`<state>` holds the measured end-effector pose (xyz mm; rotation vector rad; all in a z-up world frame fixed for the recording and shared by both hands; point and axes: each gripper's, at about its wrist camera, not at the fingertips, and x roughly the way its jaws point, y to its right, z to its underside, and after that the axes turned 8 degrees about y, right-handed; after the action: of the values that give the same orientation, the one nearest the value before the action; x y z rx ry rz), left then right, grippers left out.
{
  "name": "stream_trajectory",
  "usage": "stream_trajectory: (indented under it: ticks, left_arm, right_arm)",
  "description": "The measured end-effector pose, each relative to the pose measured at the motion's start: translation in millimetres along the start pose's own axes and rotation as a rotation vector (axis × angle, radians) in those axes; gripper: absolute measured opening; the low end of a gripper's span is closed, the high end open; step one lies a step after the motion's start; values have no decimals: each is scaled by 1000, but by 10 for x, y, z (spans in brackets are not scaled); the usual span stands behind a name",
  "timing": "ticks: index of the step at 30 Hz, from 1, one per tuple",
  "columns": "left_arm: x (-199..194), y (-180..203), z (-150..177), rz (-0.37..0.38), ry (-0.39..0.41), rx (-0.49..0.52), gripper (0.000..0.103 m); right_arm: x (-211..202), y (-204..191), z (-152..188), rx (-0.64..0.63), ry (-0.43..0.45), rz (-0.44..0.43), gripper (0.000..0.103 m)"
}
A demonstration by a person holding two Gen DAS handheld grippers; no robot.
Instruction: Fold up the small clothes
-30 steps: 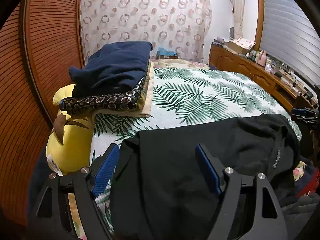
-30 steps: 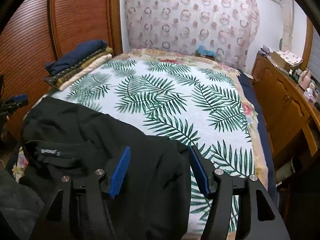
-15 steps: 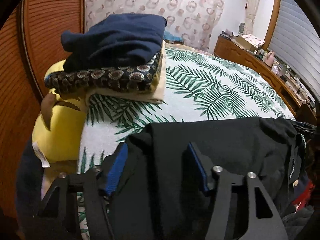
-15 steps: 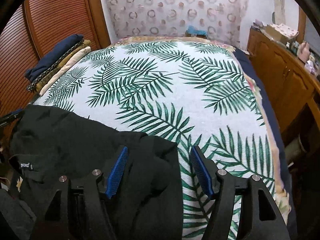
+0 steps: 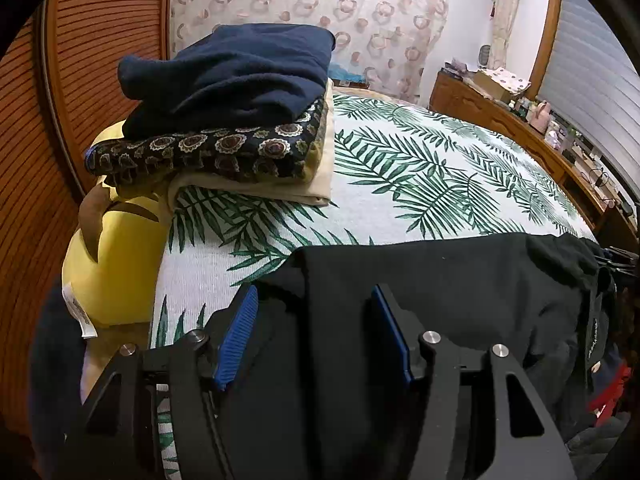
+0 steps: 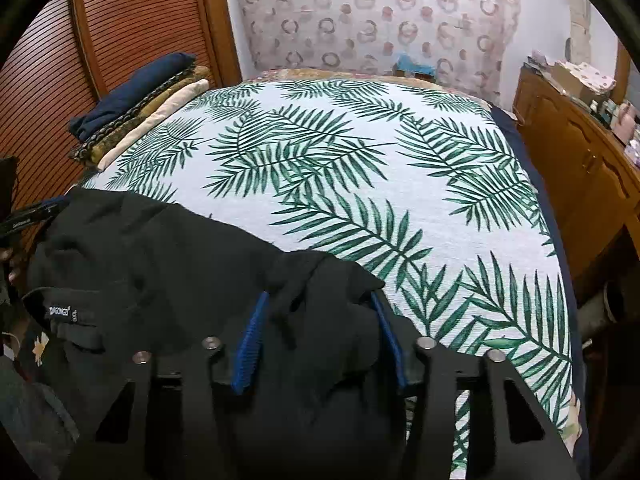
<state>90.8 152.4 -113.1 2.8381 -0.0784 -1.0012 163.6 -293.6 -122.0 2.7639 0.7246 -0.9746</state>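
Note:
A black garment lies spread across the near edge of the bed, its collar label showing in the right wrist view. My left gripper stands open over the garment's left corner, blue pads either side of the cloth. My right gripper stands open over the garment's bunched right corner, with cloth between the fingers. Neither gripper is closed on the fabric.
The bed has a palm-leaf cover. A stack of folded blankets with a navy one on top sits at the bed's left side over a yellow plush. A wooden cabinet runs along the right. A slatted wooden door stands at left.
Both grippers moved forward and lower over the garment on the bed. The jaws of both narrowed slightly around the cloth corners. The blanket stack looms closer in the left view.

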Motion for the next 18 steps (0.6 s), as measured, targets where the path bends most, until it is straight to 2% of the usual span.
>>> stream_trajectory:
  ticks: [1,2,3,5,7,10,12,18]
  left_arm:
    - [6,11,-2,-6,1,8,58]
    - [4,32,5,-14,6,22,36]
    - [6,52,10,-18,8,37,27]
    - [-7,81,17,-2,5,48,14]
    - [-44,107,15,-2,13,52,6]
    - [-204,173,23,50,32,43,5]
    - [-380,240,12,58,62,54,4]
    - [-1115,384,-124,116,216,51,4]
  right_arm:
    - [3,-13,4,-2,0,-6,42]
    - [2,-18,6,-2,1,-10,37]
    - [2,-21,8,-3,1,-14,31]
    - [-9,-31,18,9,2,-24,22]
    - [-25,-53,28,18,3,-32,18]
    - [-96,-109,44,14,24,-27,15]
    - [-191,-146,58,20,54,-28,15]
    - [-755,-212,62,32,190,-29,14]
